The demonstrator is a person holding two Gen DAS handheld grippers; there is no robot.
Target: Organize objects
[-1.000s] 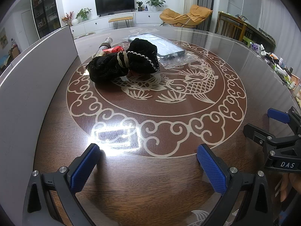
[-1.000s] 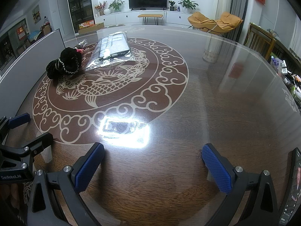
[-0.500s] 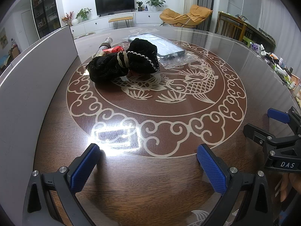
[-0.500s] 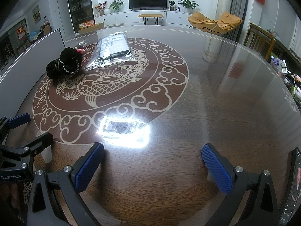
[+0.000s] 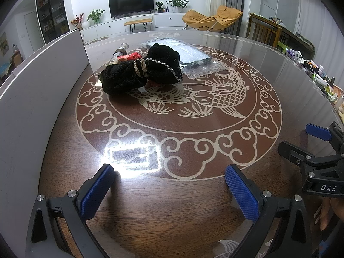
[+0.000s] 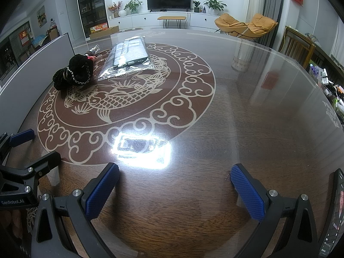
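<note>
Objects on the round glass-topped table [image 5: 215,193] numbered four: one black velvet pouch [image 5: 142,71] tied with cord, one red packet [image 5: 131,56], one bottle [image 5: 120,50] lying down, and one flat device in a clear plastic bag [image 6: 129,56], all grouped at the far side. Left gripper [image 5: 169,180] and right gripper [image 6: 174,180] hovered low near the front edge, both wide apart and empty, with ribbed blue pads [image 5: 241,191].

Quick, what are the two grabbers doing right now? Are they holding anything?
Left gripper: open, holding nothing.
Right gripper: open, holding nothing.
</note>
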